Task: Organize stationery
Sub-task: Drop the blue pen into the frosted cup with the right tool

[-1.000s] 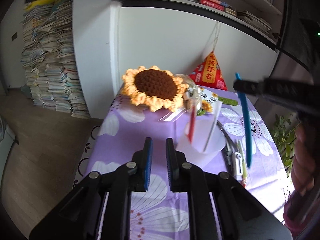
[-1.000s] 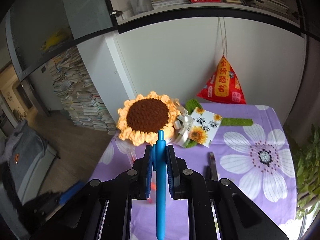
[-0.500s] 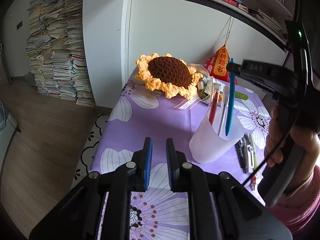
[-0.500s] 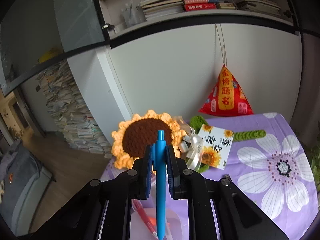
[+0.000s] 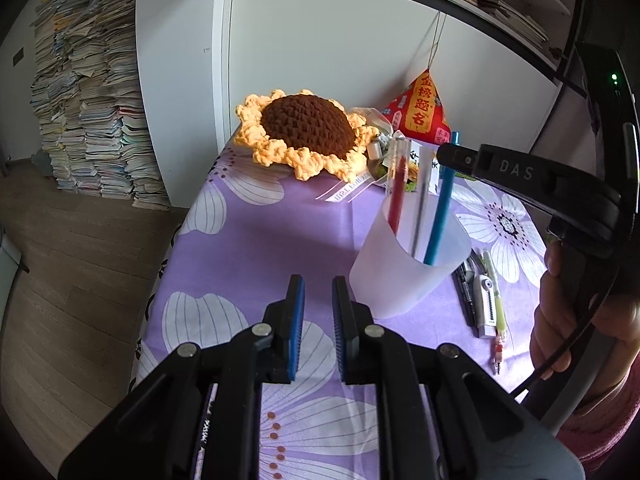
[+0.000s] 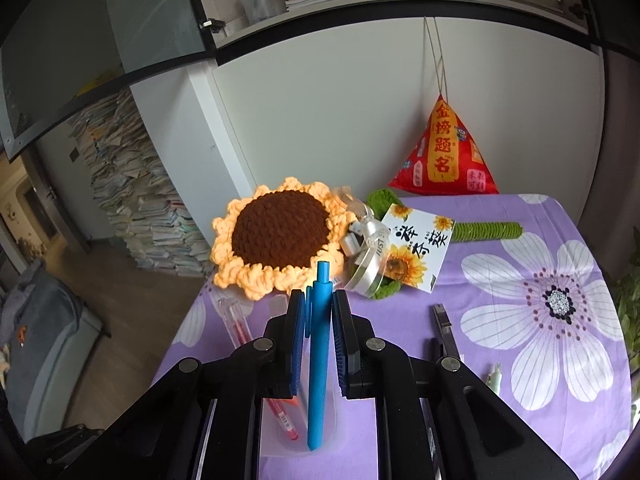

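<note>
Over the cup (image 5: 404, 264), near the table's right edge: right gripper (image 6: 314, 320) holds the blue pen (image 5: 440, 208) upright, jaws narrow around its barrel, tip already down inside the cup. Whether the pads are pressing or have just slackened, I cannot tell. Red pen (image 5: 398, 188) and a clear pen (image 5: 422, 196) already stand in the cup. Left gripper (image 5: 316, 316) empty, jaws narrowly apart, hovering above the cloth at the near side. Left to do, by my judgement: release the blue pen, then collect the loose stationery (image 5: 486, 300) lying just right of the cup. Crochet sunflower (image 5: 308, 136), card and red pouch (image 5: 420, 112) crowd the far edge; nothing blocks the cup.
</note>
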Demonstrator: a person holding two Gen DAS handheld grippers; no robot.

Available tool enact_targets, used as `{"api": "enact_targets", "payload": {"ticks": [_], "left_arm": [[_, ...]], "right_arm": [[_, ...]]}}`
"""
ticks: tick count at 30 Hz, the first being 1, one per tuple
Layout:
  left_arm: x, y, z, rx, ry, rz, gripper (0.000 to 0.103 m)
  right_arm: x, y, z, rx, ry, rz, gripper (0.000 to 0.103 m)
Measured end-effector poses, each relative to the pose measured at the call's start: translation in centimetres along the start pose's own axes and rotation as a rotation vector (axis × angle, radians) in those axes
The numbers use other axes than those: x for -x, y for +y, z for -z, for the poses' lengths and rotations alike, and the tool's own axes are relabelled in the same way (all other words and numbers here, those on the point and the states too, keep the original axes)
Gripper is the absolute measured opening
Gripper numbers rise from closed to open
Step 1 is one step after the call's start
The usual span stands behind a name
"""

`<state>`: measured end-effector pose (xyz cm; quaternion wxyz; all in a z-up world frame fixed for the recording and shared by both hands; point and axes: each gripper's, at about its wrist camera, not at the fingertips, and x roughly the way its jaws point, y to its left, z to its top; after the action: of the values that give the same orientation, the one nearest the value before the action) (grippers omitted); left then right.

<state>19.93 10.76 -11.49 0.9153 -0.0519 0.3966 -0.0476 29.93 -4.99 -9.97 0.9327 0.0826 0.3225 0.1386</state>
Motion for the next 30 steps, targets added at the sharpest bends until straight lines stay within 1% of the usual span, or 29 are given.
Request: {"api": "enact_targets", "payload": {"ticks": [5,7,12,13,14,15,16,17,19,21,23,26,28,30], "left_arm": [[0.2,-0.1,0.0,0.003,-0.001,-0.005,0.011],[0.2,-0.3,0.1,0.002,-0.001,-0.003,0.011],[0.2,-1.3,0.3,-0.017,0.007,0.010,0.012],[0.2,-1.5,0.4,-0.022,0.008,0.015,0.012],[0.1,-1.9,0.5,-0.029,0.011,0.021,0.012],[0.1,-2.2,0.7,-0.036,0.014,0.026,0.012],[0.0,-2.4,0.7,-0.041,0.017,0.029,0.012],[-0.1,-2.8,0.8,-0.047,0.021,0.033,0.012],[-0.2,-3.4,1.0,-0.060,0.029,0.043,0.013],[-0.4,-4.3,1.3,-0.084,0.037,0.062,0.014],[-0.6,-5.3,1.5,-0.113,0.047,0.087,0.015],[-1.3,-7.3,2.1,-0.156,0.077,0.127,0.016],[-2.1,-9.0,2.5,-0.187,0.105,0.153,0.016],[-3.0,-10.6,3.0,-0.219,0.131,0.175,0.016]], "right_arm": [[0.1,0.2,0.6,0.012,0.023,-0.006,0.014],[0.1,0.2,0.9,0.017,0.044,0.000,0.014],[0.2,-0.6,1.5,0.012,0.111,-0.034,0.015],[0.3,-0.6,1.6,0.020,0.128,-0.039,0.017],[0.6,-0.7,1.7,0.040,0.152,-0.048,0.025],[0.9,-0.7,1.9,0.048,0.157,-0.055,0.032],[1.6,-0.9,2.1,0.056,0.155,-0.067,0.035],[2.3,-1.2,2.2,0.059,0.149,-0.070,0.036],[3.5,-2.0,2.4,0.055,0.137,-0.063,0.036],[5.1,-3.5,2.5,0.024,0.120,-0.060,0.036],[6.3,-5.7,2.7,-0.019,0.123,-0.035,0.036],[7.0,-8.5,3.4,-0.071,0.145,0.045,0.036],[7.0,-10.2,4.1,-0.104,0.175,0.092,0.036],[6.5,-12.0,5.2,-0.144,0.222,0.120,0.036]]}}
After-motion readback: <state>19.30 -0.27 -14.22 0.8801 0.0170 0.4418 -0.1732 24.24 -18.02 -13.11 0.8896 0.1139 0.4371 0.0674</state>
